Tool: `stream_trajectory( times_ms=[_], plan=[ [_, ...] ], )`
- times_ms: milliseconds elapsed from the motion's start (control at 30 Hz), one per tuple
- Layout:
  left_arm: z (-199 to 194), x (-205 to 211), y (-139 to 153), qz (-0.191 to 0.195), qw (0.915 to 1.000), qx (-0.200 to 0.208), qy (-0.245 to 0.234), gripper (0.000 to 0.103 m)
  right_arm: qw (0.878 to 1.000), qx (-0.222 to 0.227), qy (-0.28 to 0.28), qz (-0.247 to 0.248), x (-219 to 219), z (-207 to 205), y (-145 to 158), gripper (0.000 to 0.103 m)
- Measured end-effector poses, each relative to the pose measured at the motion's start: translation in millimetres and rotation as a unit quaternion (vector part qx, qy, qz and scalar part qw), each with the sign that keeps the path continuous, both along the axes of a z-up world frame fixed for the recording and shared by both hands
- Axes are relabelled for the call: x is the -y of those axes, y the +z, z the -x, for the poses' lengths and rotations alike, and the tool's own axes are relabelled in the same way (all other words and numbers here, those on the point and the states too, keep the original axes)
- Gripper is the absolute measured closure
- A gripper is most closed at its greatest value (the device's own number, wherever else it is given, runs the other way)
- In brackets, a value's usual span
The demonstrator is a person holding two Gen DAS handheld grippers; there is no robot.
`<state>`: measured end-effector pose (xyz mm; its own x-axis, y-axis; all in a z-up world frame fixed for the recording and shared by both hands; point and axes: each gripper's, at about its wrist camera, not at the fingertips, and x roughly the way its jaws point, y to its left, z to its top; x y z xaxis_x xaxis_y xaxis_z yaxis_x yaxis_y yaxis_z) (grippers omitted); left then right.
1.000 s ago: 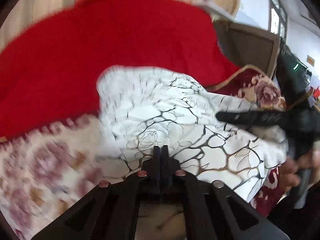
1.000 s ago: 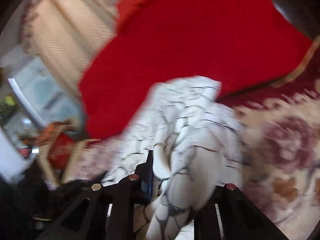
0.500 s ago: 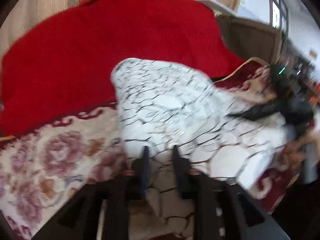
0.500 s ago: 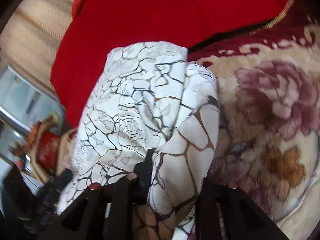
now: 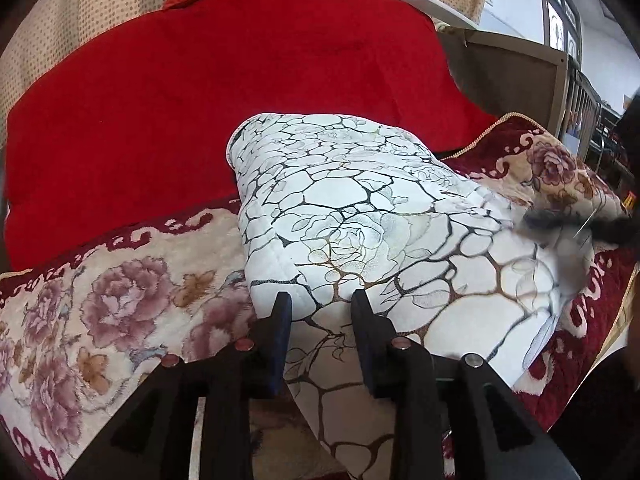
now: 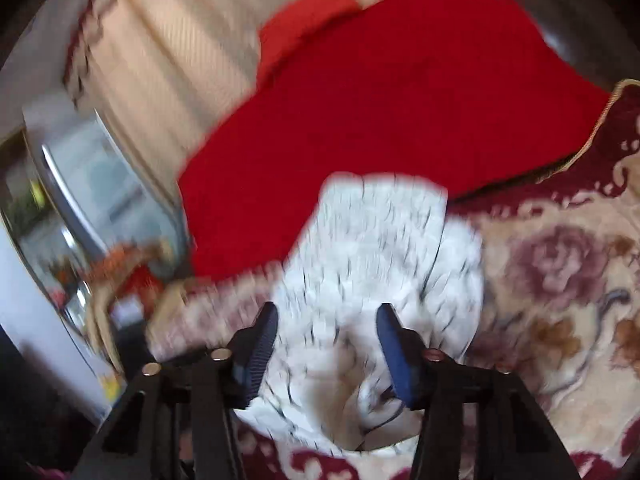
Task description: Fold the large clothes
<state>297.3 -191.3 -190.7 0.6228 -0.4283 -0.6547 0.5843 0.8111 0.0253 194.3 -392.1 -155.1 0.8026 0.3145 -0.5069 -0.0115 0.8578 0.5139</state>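
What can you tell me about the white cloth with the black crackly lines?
The white cloth looks soft and a little padded, with stitched edges. Black and gold lines like cracks run across it, around faint drawn roses. It lies folded in a thick bundle on the flowery blanket, just in front of the red blanket. The left claw is open, one finger on each side of its near edge. The right claw is open above it too, though that view is blurry.
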Motion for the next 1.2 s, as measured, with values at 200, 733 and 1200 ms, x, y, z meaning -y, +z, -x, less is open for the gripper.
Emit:
stream_trajectory(
  times_ms=[200, 733, 1200],
  plan=[
    [-8.8, -9.3, -1.9, 0.013, 0.9987, -0.01, 0.048, 0.028, 0.982, -0.141, 0.005, -0.123, 28.7, -27.1, -75.5, 0.064],
    [-5.9, 4.4, 3.0, -0.012, 0.9985, 0.014, 0.052, 0.022, 0.995, -0.069, -0.061, 0.038, 9.6, -118.8, 37.1, 0.054],
    [-16.8, -0.4, 8.9, 0.002, 0.9986, 0.006, 0.053, 0.012, 0.985, -0.147, -0.087, -0.025, 36.0, -162.8, -50.1, 0.046]
  ],
)
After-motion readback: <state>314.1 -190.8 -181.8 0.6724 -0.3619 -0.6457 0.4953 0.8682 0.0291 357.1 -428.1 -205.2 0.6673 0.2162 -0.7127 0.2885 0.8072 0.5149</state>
